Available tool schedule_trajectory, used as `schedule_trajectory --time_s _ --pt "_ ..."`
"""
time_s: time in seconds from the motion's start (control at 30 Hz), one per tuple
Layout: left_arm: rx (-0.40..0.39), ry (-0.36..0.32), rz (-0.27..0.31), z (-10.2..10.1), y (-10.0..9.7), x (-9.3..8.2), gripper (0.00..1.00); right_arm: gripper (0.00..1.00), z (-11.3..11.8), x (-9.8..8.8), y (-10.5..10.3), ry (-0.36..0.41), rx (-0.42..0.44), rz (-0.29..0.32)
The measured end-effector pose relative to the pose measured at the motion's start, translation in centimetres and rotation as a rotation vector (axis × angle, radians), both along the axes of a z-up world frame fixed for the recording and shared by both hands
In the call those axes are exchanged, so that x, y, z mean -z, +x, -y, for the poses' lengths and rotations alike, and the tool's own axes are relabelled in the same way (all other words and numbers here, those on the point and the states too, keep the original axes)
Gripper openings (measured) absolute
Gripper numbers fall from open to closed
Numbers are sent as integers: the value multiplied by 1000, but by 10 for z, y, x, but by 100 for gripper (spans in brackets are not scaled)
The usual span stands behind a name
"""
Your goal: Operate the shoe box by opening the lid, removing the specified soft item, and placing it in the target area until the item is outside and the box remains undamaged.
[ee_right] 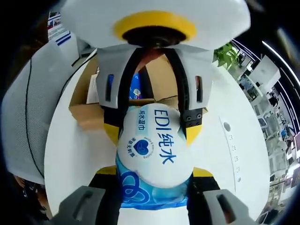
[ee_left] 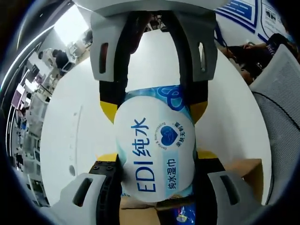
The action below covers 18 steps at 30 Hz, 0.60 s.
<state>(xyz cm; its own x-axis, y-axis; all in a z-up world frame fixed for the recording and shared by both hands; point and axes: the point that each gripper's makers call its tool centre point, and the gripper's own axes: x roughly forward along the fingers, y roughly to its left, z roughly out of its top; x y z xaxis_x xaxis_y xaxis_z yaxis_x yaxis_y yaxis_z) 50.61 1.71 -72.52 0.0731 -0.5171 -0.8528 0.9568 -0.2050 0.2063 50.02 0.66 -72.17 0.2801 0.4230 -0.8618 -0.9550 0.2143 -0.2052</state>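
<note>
A soft pack of wet wipes [ee_left: 154,154], white oval label with blue "EDI" print on a light blue wrapper, hangs between both grippers above the white table. My left gripper [ee_left: 157,157] rises from the bottom of the left gripper view and is shut on the pack's near end. The right gripper [ee_left: 153,110] comes down from the top onto the far end. In the right gripper view my right gripper [ee_right: 153,171] clamps the wipes pack [ee_right: 152,145] from below, and the left gripper [ee_right: 152,132] holds it from above. The brown cardboard shoe box [ee_right: 84,110] stands open behind the pack.
The round white table [ee_left: 70,140] lies underneath. A corner of the cardboard box [ee_left: 246,171] shows in the left gripper view. Something blue [ee_right: 136,86] lies inside the box. A grey mesh chair [ee_right: 28,117] stands beside the table. Desks and people show far off.
</note>
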Motion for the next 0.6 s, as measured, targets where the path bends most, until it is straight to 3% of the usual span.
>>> schedule_trajectory --time_s 0.6 --pt "-29 13 -27 0 6 18 60 53 1 21 7 -12 -7 -42"
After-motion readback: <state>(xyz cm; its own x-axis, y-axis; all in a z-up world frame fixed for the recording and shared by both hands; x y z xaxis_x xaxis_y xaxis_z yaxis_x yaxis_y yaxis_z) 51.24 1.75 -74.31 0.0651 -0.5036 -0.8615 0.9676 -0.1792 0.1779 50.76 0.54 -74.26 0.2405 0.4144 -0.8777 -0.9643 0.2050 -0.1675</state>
